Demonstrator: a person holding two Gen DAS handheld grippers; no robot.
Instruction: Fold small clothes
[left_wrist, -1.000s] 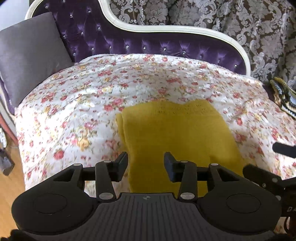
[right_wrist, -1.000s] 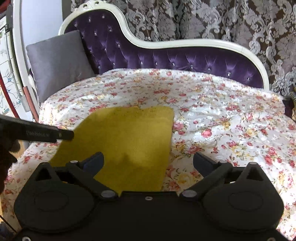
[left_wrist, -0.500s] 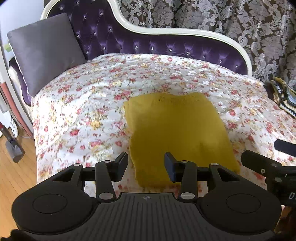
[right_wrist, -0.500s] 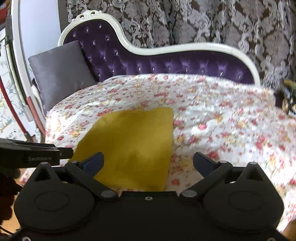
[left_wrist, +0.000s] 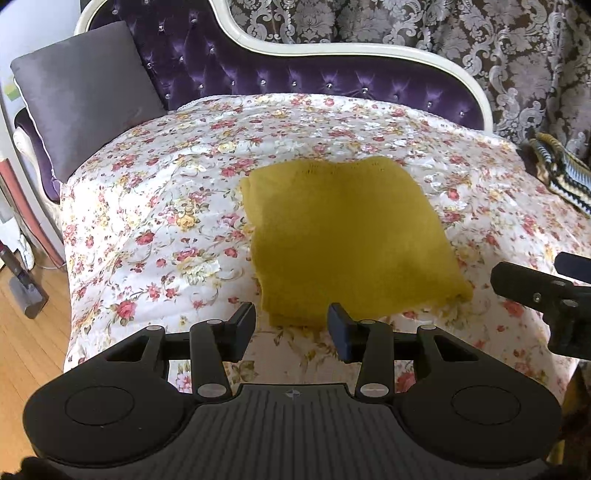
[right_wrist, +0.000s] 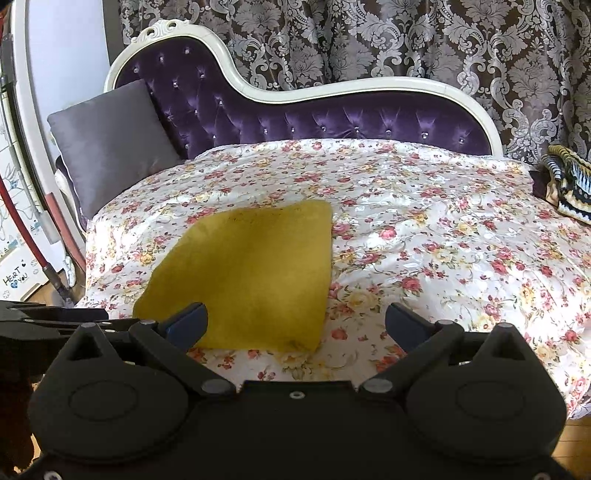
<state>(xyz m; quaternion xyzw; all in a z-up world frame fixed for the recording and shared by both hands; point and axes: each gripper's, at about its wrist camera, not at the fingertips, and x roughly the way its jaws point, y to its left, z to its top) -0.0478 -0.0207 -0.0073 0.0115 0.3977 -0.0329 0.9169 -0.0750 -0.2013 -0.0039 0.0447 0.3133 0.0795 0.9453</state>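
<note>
Hovering clear of the folded mustard knit garment (left_wrist: 347, 236) lying flat on the floral bedspread (left_wrist: 155, 221). Left hand-held gripper (left_wrist: 291, 326) partly spread, right hand-held gripper (right_wrist: 295, 325) wide, both empty. Soft, light, limp; pinch a near corner, all layers.

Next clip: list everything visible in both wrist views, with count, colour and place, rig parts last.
folded garment: 1, mustard yellow, flat on the bedspread near its front edge
bedspread: 1, white floral, covering the chaise seat
chaise: 1, purple tufted, white frame
cushion: 1, grey, left end of chaise
striped knit: 1, yellow, black and pale, far right
curtain: grey damask, behind
floor: wooden, lower left
left gripper: black, jaws open, empty
right gripper: black, jaws wide open, empty
</note>
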